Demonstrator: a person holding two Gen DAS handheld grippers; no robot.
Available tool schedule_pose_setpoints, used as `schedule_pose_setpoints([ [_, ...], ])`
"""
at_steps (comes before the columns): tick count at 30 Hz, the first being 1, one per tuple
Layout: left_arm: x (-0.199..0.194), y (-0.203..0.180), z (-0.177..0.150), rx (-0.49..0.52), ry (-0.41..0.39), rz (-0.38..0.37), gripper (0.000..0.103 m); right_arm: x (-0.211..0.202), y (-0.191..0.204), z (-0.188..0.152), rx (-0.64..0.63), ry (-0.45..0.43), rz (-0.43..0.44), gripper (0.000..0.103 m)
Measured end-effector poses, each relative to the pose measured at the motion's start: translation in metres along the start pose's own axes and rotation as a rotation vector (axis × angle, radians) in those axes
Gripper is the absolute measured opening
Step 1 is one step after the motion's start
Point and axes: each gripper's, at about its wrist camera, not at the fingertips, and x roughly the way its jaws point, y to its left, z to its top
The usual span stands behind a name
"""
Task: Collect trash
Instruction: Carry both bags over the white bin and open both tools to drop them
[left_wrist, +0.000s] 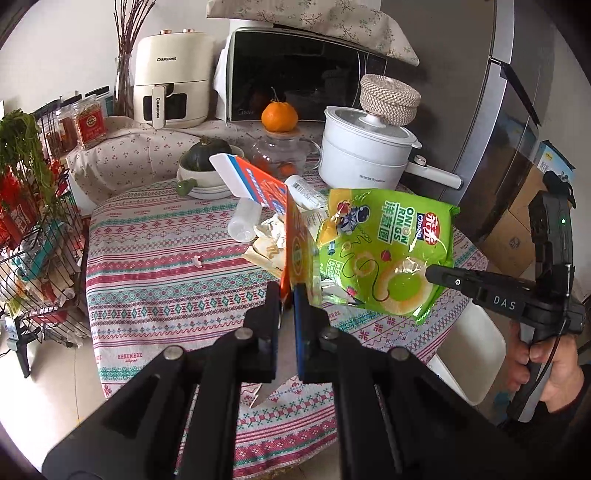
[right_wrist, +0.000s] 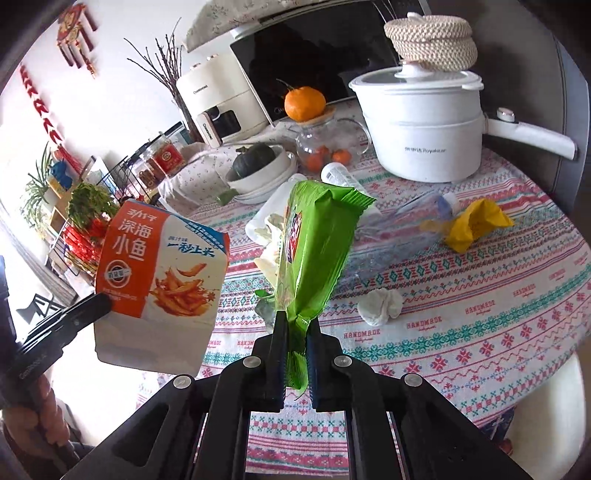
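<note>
My left gripper (left_wrist: 289, 295) is shut on an orange and white snack bag (left_wrist: 273, 192), held edge-on above the table; the bag also shows in the right wrist view (right_wrist: 159, 266), with the left gripper (right_wrist: 92, 306) at its lower left. My right gripper (right_wrist: 295, 325) is shut on a green onion-rings bag (right_wrist: 314, 251), held upright above the table; it shows flat in the left wrist view (left_wrist: 384, 251) with the right gripper (left_wrist: 436, 275) at its lower right. More trash lies on the table: a yellow wrapper (right_wrist: 472, 225), a crumpled white tissue (right_wrist: 380, 306), a clear plastic wrapper (right_wrist: 391, 229), a white bottle (right_wrist: 340, 175).
The round table has a patterned cloth (right_wrist: 480, 314). At its back stand a white electric pot (right_wrist: 421, 125), a glass teapot with an orange on top (right_wrist: 325, 144), a bowl with a squash (right_wrist: 258, 166), a microwave (left_wrist: 295, 81) and an air fryer (left_wrist: 170, 81). A wire rack (left_wrist: 33, 236) stands left.
</note>
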Motion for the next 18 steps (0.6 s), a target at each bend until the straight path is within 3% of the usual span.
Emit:
schedule_pose_setpoints([
  [11,0.000,-0.080,-0.008,0.128,0.023,-0.178,0.008,-0.121,-0.055,-0.026,0.016,-0.121,-0.149,0.009],
  [18,0.010,-0.156,-0.020,0.239,0.051,-0.323,0.008,-0.175,-0.108,-0.057,0.090,-0.108,-0.313,0.009],
])
